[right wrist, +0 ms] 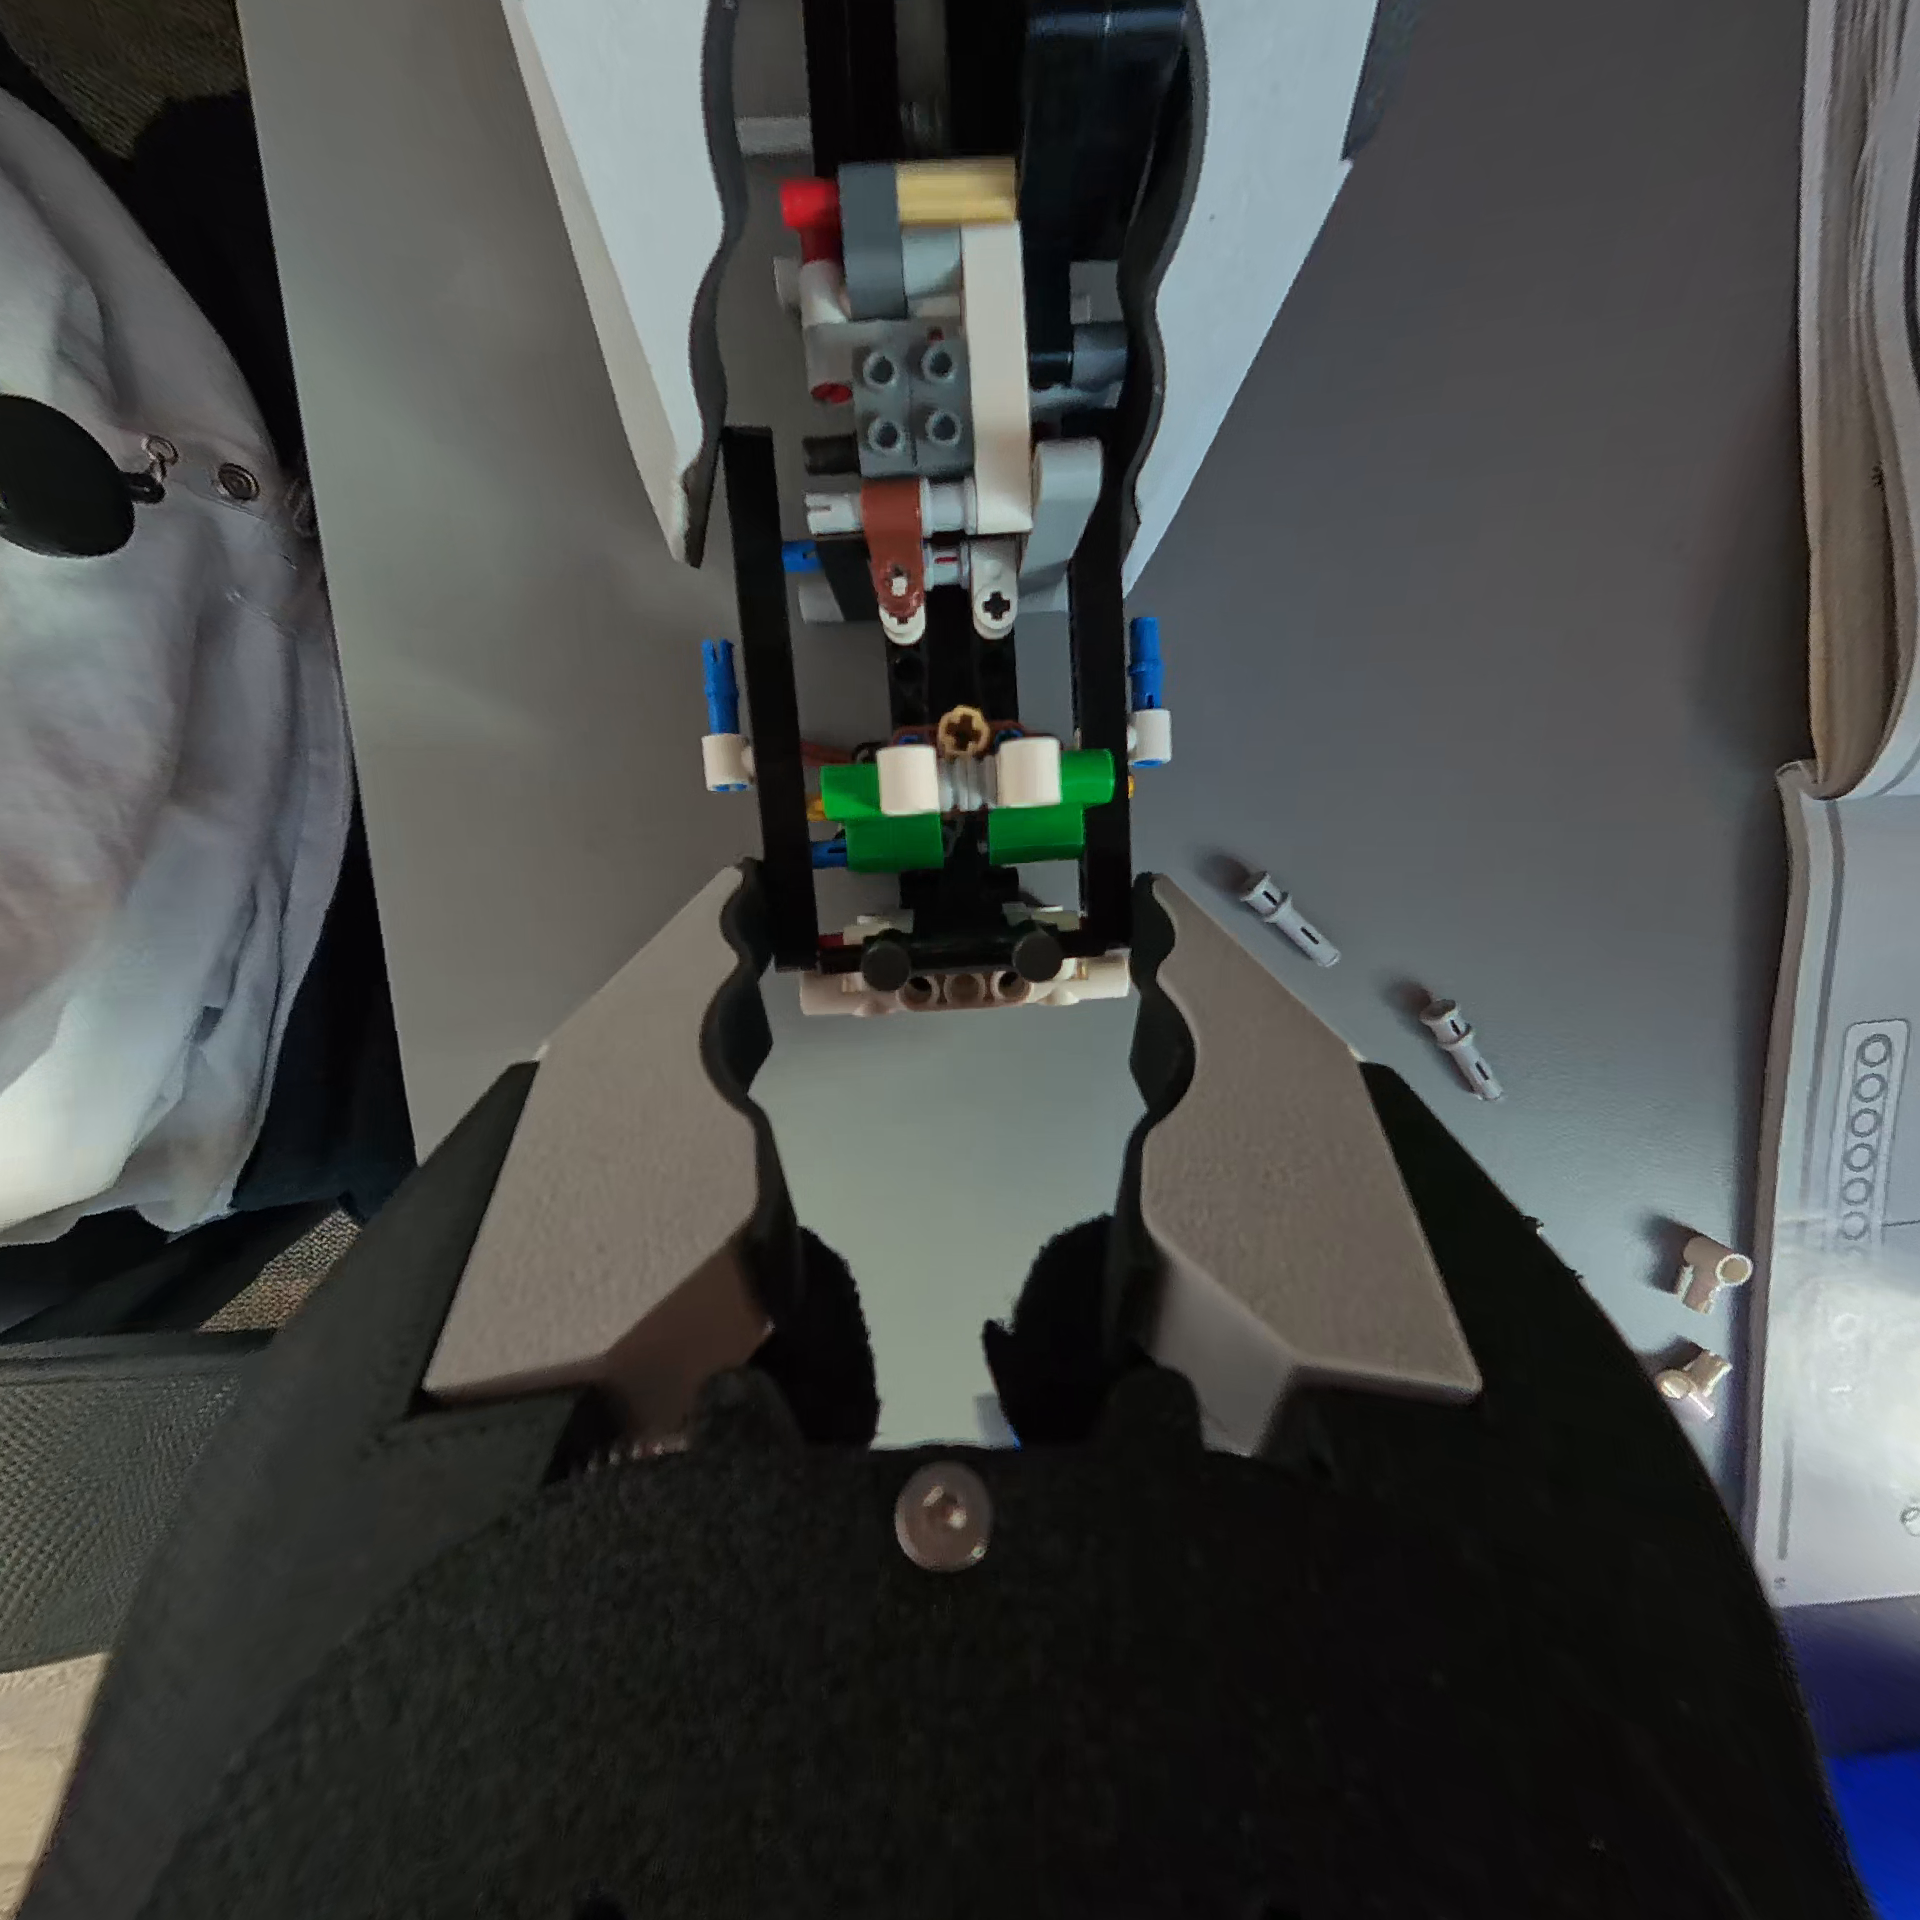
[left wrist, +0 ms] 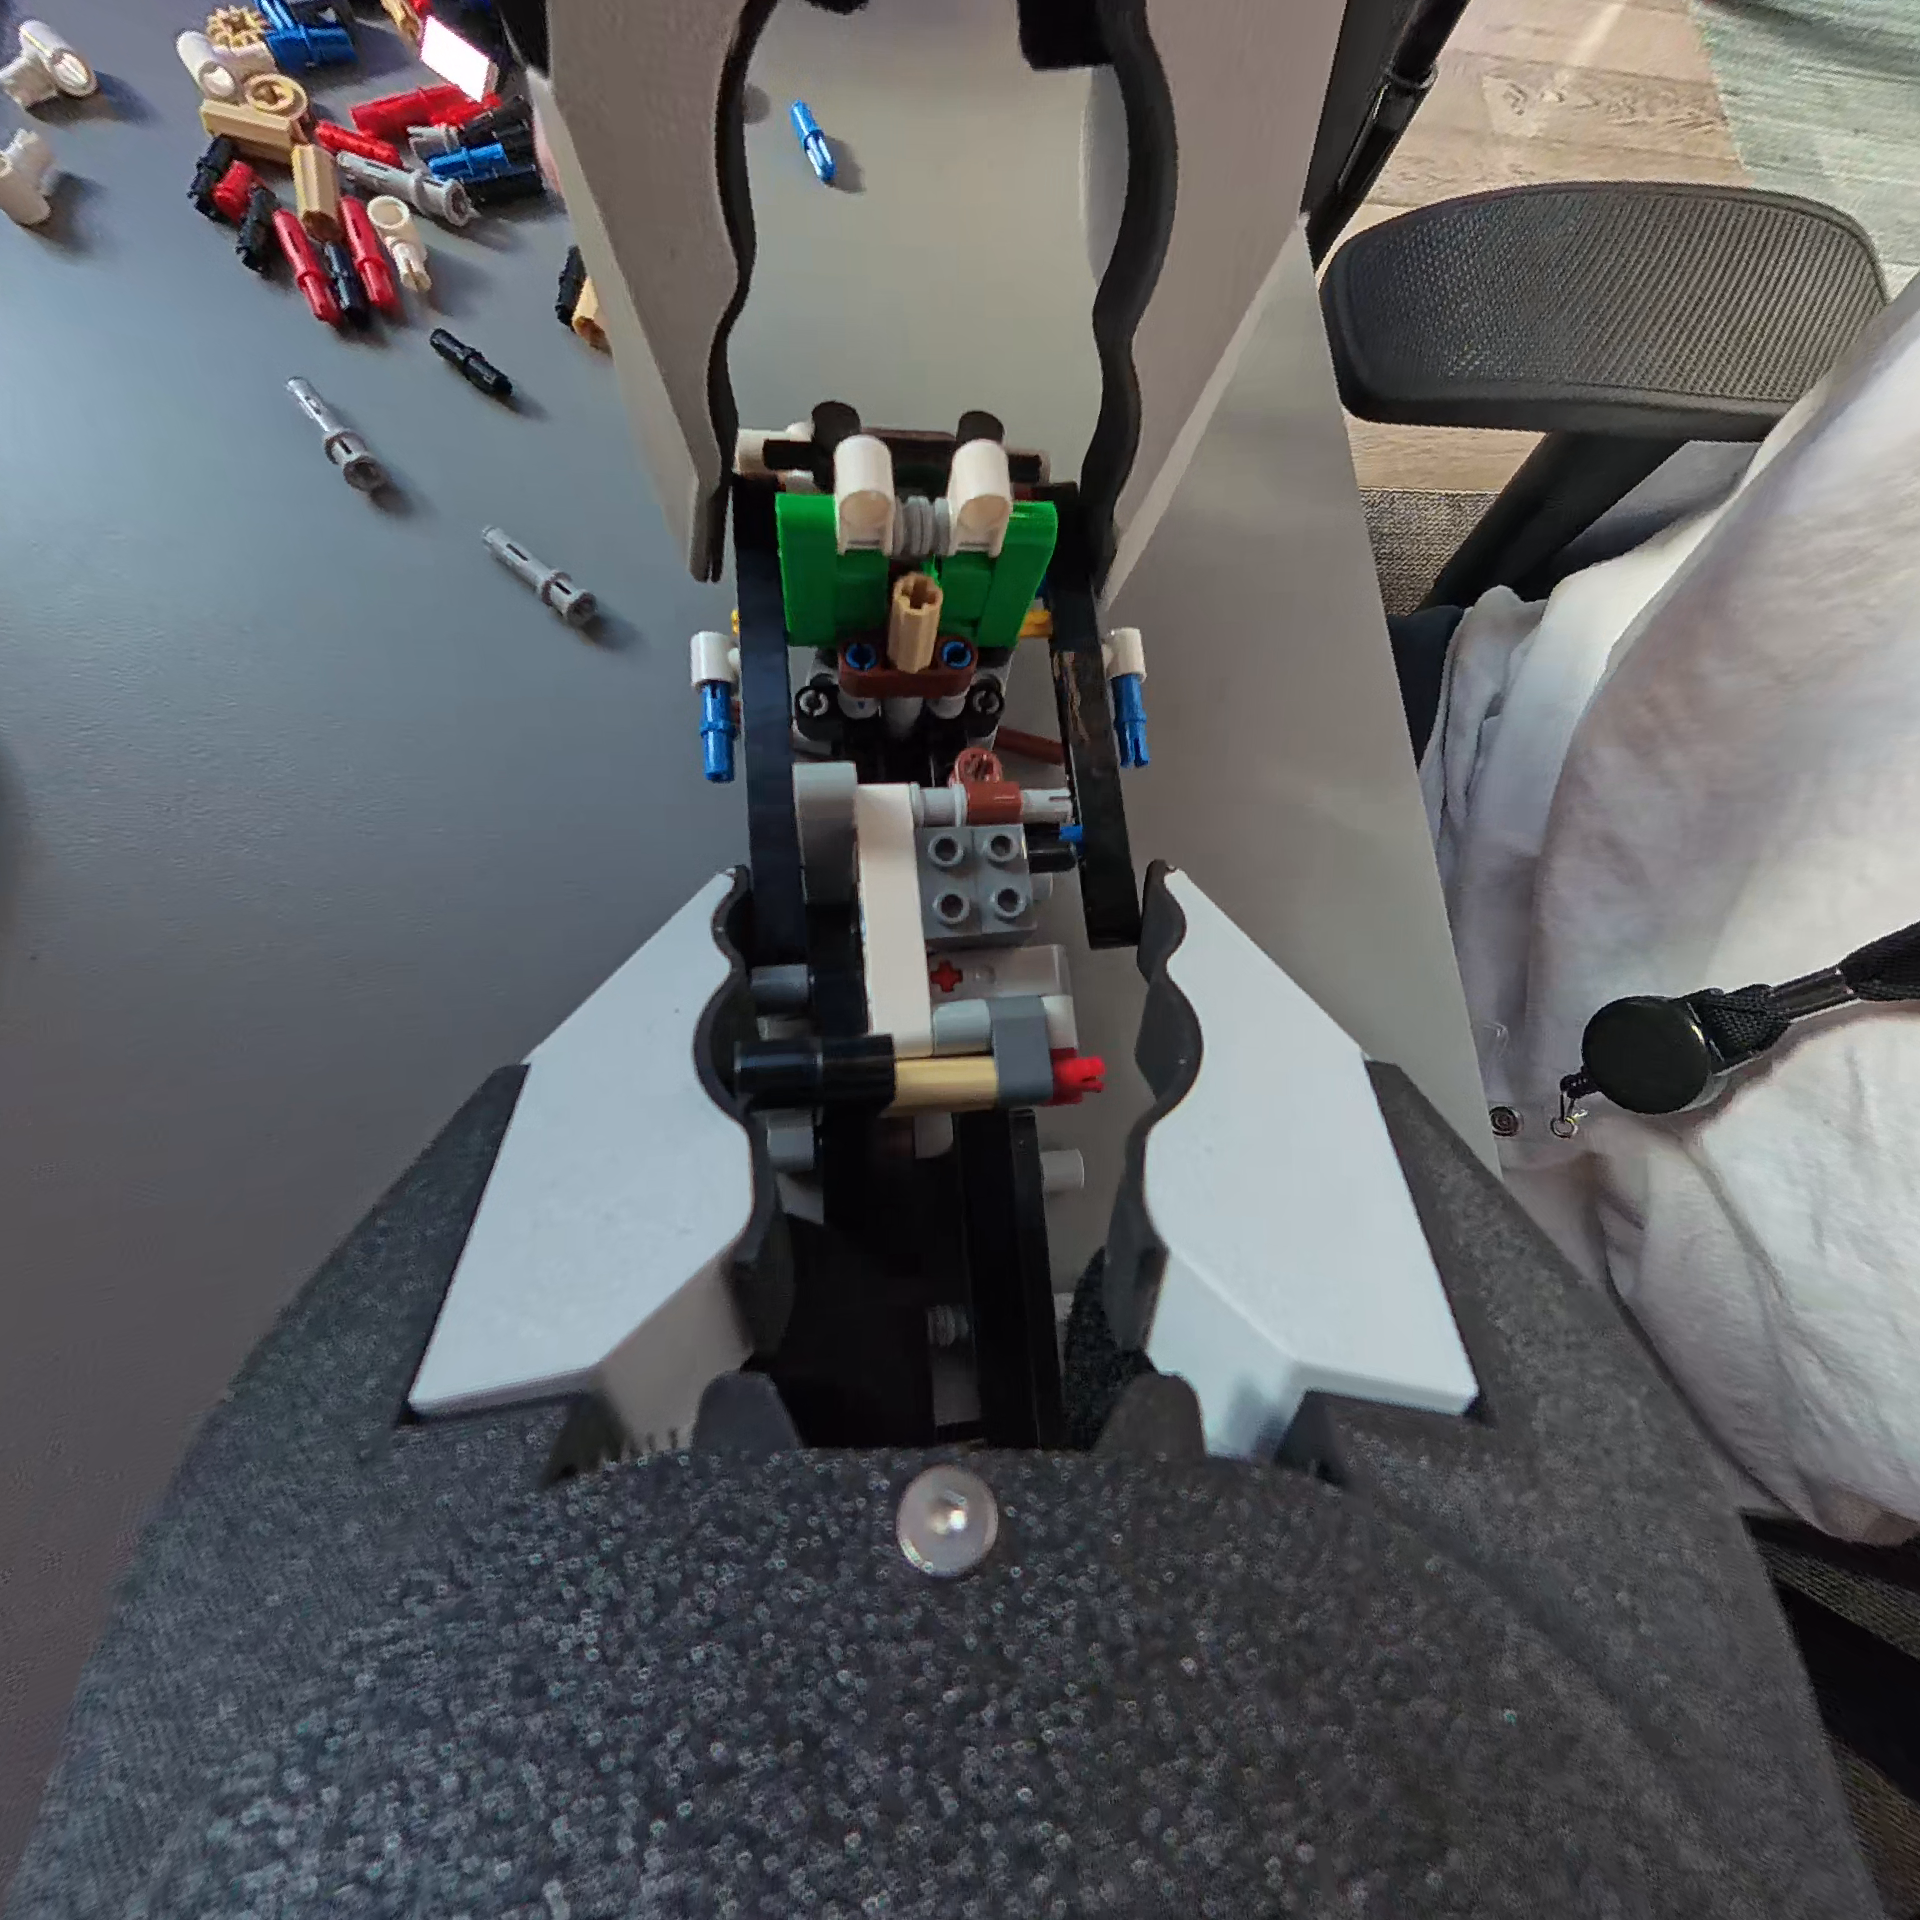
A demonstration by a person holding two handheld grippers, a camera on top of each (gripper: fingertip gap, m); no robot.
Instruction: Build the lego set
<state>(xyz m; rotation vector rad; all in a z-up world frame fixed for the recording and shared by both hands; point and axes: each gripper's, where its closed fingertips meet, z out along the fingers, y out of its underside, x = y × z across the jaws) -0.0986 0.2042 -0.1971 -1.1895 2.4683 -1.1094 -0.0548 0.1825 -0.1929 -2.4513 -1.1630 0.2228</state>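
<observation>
A long lego build [left wrist: 914,790] with black side beams, green blocks and grey and white parts hangs above the grey table, held at both ends. My left gripper [left wrist: 940,904] is shut on its near end, around the black, tan and grey parts. My right gripper [left wrist: 904,520] faces me from the far side and grips the green end. In the right wrist view the same lego build [right wrist: 935,665] runs away from me. My right gripper [right wrist: 940,914] is shut on the black beams at its near end. My left gripper [right wrist: 914,499] holds the far end.
A heap of loose red, blue, black and tan pins [left wrist: 343,177] lies at the table's far left, with single grey pins [left wrist: 338,436] nearer. An instruction booklet [right wrist: 1839,1039] lies at the right. A person in white [left wrist: 1714,883] sits by a black chair [left wrist: 1600,301]. The tips of one gripper are about 6 centimetres away from the tips of the other.
</observation>
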